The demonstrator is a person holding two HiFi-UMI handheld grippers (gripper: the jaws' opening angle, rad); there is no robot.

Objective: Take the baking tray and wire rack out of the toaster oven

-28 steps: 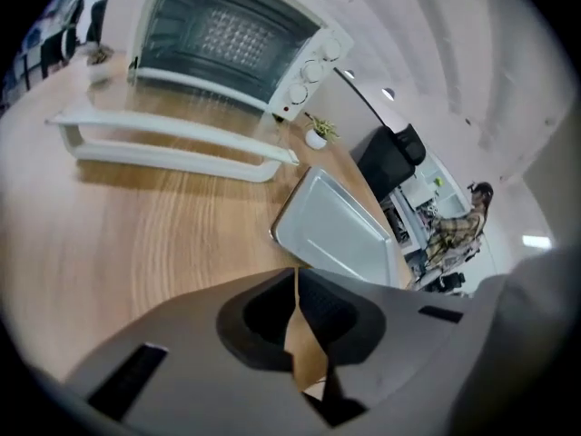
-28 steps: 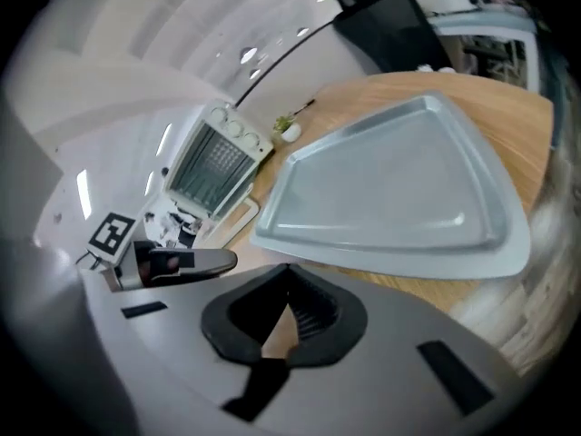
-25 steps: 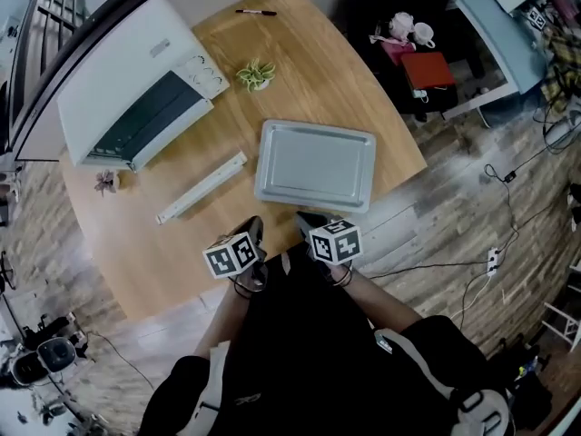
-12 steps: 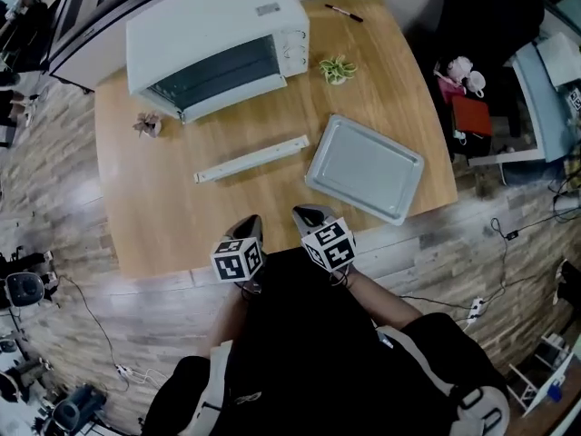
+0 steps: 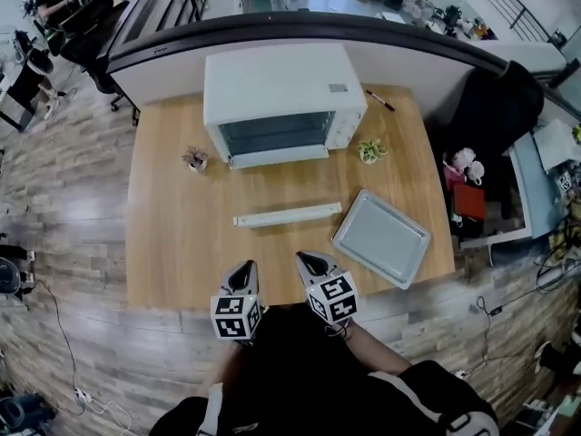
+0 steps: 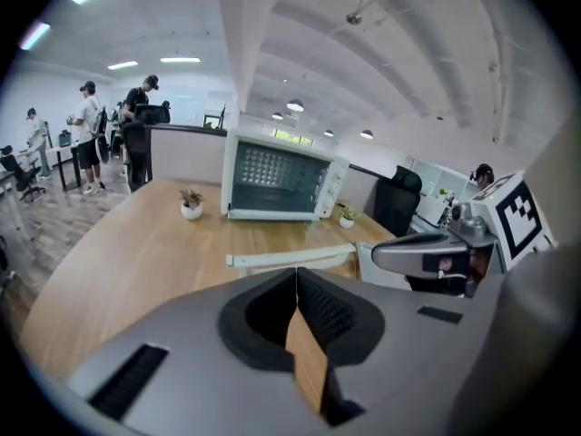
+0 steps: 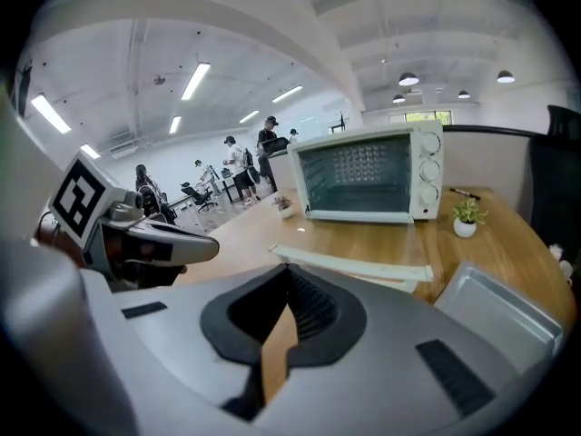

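One toaster oven (image 5: 283,98), one baking tray (image 5: 381,237), one pale bar (image 5: 287,215), one marker (image 5: 380,101) — two potted plants (image 5: 195,159) (image 5: 370,150).

toaster oven (image 5: 283,98) interior dim, person (image 5: 318,380) cropped below

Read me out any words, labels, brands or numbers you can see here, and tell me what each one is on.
No text here can be read.
Small label on top of the toaster oven: too small to read.
Markings round the oven's knobs: blurred, unreadable.
Left marker cube and right marker cube: black-and-white square patterns only, no letters or numbers.
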